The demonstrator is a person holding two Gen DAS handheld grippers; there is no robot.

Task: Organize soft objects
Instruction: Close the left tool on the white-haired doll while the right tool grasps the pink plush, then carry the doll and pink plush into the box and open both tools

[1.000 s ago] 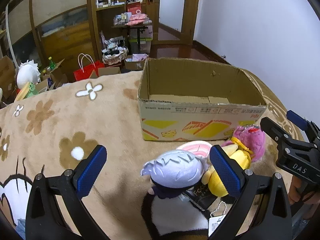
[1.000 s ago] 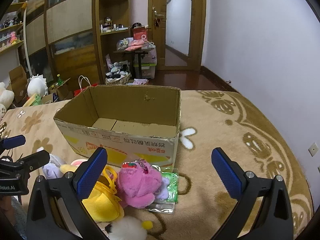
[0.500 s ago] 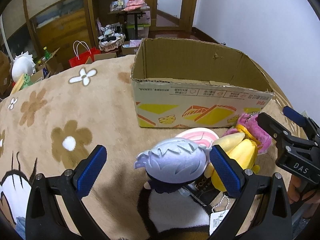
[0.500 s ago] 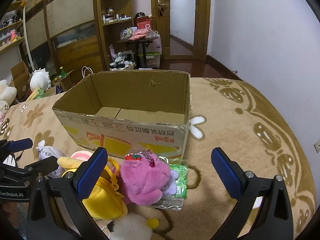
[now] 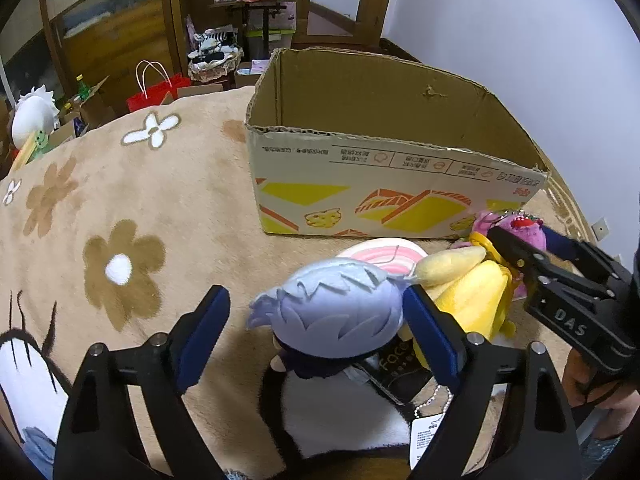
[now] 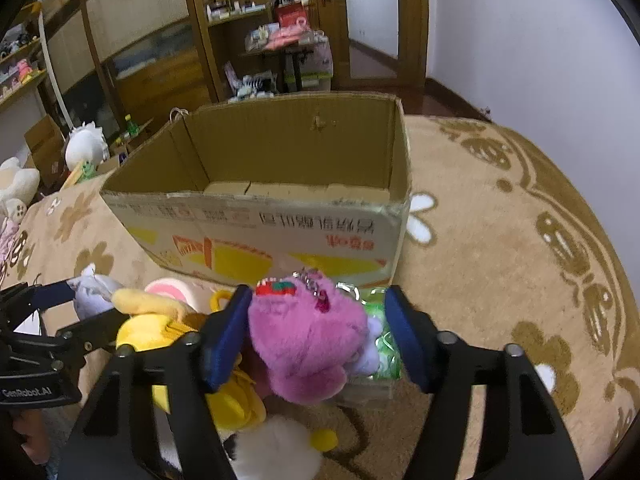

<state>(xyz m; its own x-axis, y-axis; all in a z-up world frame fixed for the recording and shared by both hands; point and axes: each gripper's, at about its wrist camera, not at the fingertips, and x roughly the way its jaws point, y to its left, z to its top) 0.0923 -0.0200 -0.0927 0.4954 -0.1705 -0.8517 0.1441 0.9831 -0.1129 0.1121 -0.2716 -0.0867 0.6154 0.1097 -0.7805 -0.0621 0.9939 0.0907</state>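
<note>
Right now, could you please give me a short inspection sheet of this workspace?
Surface: tan flower-patterned blanket, soft and uneven.
Job's things: cardboard box open, looks empty; lavender-haired plush, yellow plush and pink plush clustered in front of it.
Clutter: green plastic packet under the pink plush; hang tag.
Grippers: left gripper closing around the lavender-haired plush; right gripper closing around the pink plush.
Cables: nothing seen.
Surroundings: wooden shelves, red bag.

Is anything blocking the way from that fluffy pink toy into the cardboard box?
Only the near wall of the open brown cardboard box. The fluffy pink plush toy lies right in front of it, so it must go up over the rim. The box top is open, and its visible floor looks bare.
</note>
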